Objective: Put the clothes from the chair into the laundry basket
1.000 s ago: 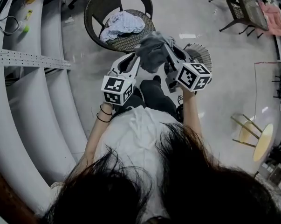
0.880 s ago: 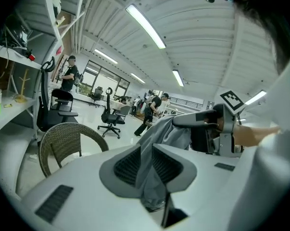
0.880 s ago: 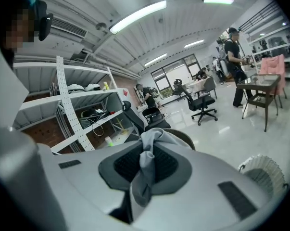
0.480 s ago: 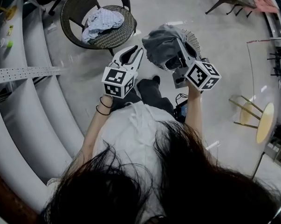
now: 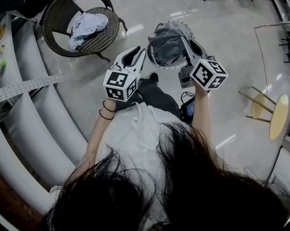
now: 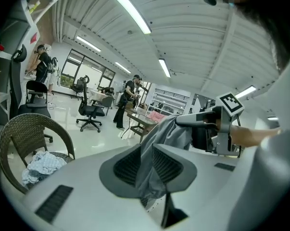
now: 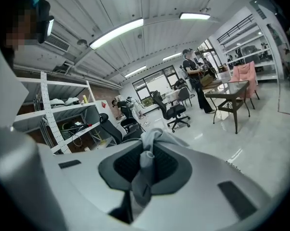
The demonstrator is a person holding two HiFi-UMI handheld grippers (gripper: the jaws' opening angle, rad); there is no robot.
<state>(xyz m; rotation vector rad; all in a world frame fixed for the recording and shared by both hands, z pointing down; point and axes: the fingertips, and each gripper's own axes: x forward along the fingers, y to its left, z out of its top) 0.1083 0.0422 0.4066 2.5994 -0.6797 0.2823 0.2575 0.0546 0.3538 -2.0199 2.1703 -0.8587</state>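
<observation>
Grey garment hung over the laundry basket, pinched by both the left gripper and the right gripper, each pair of jaws pressed onto its fabric. Pale checked cloth lay on the wicker chair.

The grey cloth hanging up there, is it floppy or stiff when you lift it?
Probably floppy: the grey cloth droops in folds from the right hand-held gripper. Likely light too, since a small pinched bit seems enough to hold it up. Let go, it would probably crumple into the laundry basket beneath.
</observation>
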